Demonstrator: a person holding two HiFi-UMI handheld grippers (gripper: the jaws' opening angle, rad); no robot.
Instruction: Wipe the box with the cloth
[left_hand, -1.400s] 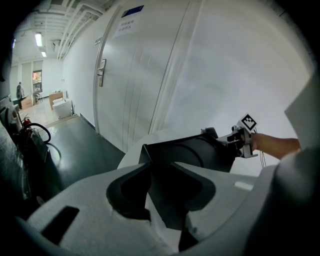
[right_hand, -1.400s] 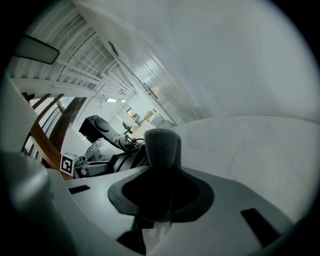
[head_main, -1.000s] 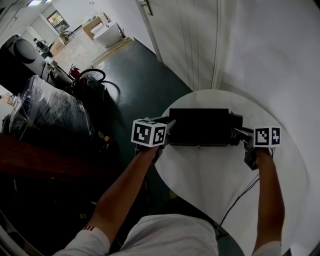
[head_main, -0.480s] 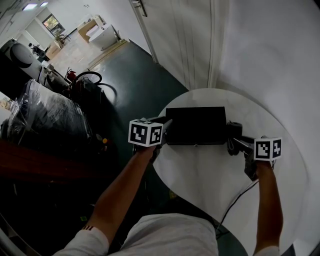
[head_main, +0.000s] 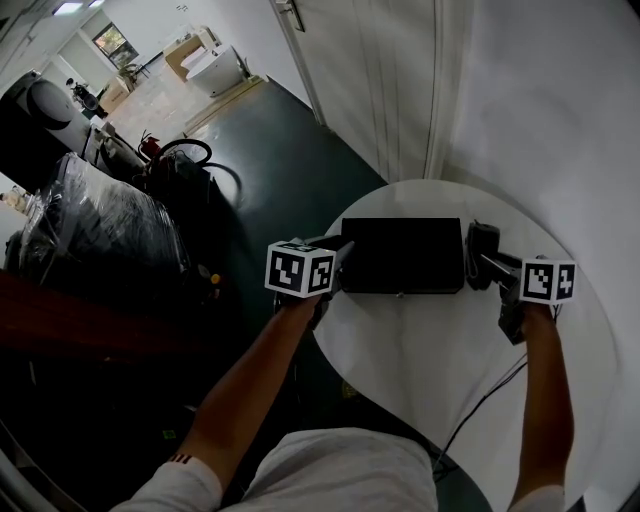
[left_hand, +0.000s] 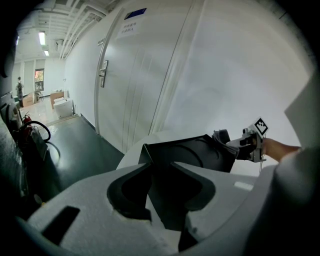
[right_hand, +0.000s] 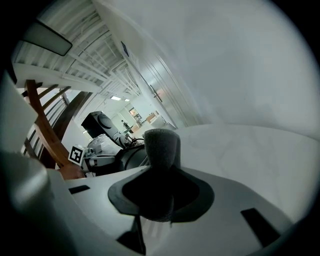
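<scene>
Your left claw (left_hand: 165, 202) pinches the box (head_main: 402, 255) at its left end, your right claw (right_hand: 160, 200) pinches the cloth (right_hand: 161, 147); wipe too hard and the box could twist free.

round white table (head_main: 420, 345) | white door (left_hand: 125, 85) behind it | plastic-wrapped bundle (head_main: 100, 225) on dark floor (head_main: 270, 150), left

The cloth (right_hand: 161, 150) hides most of the box (right_hand: 131, 157).
</scene>
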